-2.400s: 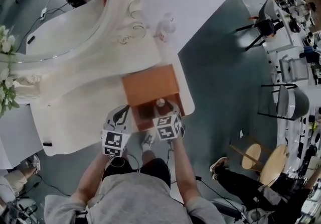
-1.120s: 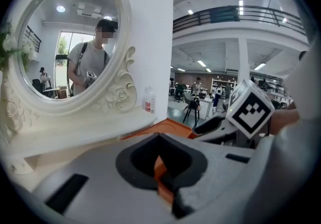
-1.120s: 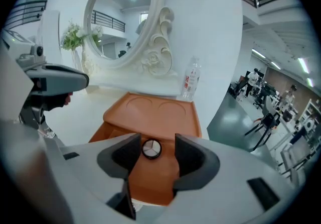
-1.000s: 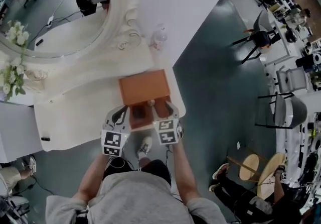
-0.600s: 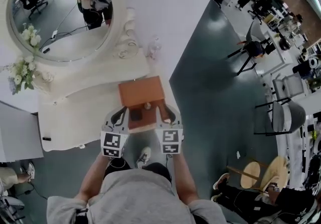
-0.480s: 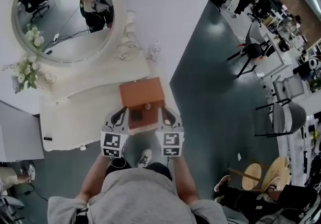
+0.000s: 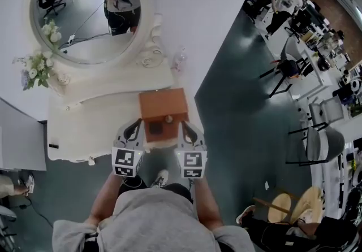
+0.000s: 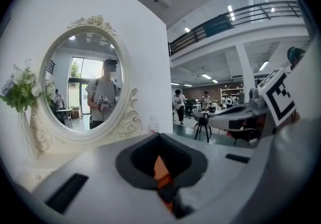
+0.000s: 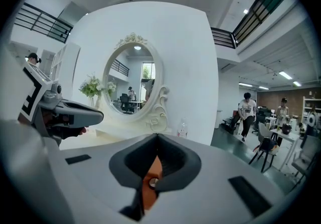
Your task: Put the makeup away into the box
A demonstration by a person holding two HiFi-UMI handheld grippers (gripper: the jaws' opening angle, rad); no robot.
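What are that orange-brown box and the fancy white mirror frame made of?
The box looks like wood or leatherette: flat orange-brown, matt, no grain visible from here. The mirror frame looks like white-painted wood or moulded resin: raised scrolls and roses in an even white throughout.

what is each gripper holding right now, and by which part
Nothing is held: the left gripper and right gripper are both shut on empty air, either side of the wooden box.
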